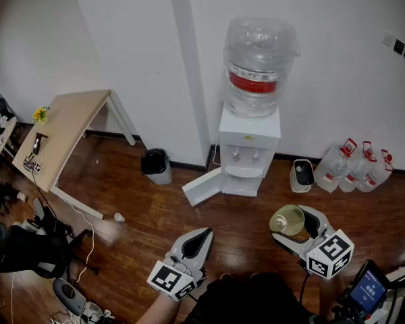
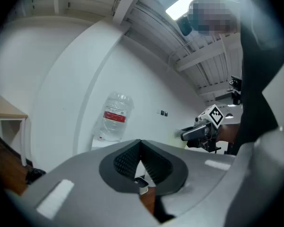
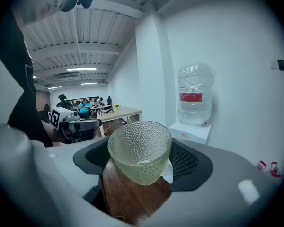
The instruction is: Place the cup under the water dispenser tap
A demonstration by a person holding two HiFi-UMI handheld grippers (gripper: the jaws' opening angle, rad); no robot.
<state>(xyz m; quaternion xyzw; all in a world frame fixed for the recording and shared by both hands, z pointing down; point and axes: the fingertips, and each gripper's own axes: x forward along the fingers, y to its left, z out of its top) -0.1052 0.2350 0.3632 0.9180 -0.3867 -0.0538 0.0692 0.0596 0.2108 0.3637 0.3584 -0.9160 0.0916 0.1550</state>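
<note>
Glass cup gripped, the walk to the dispenser yet to come.
Pebbled, green-tinted cup (image 3: pixel 140 150) sits clamped between the wide-spread jaws of the right gripper (image 1: pixel 291 225), so the pickup looks done, I'd say. Well ahead of those jaws stands the water dispenser (image 1: pixel 250 150), its taps (image 1: pixel 236 155) nowhere near the cup; the carry and the set-down remain. Off to that gripper's left, the left gripper (image 2: pixel 141 157) hangs with jaws pressed together, holding nothing.
</note>
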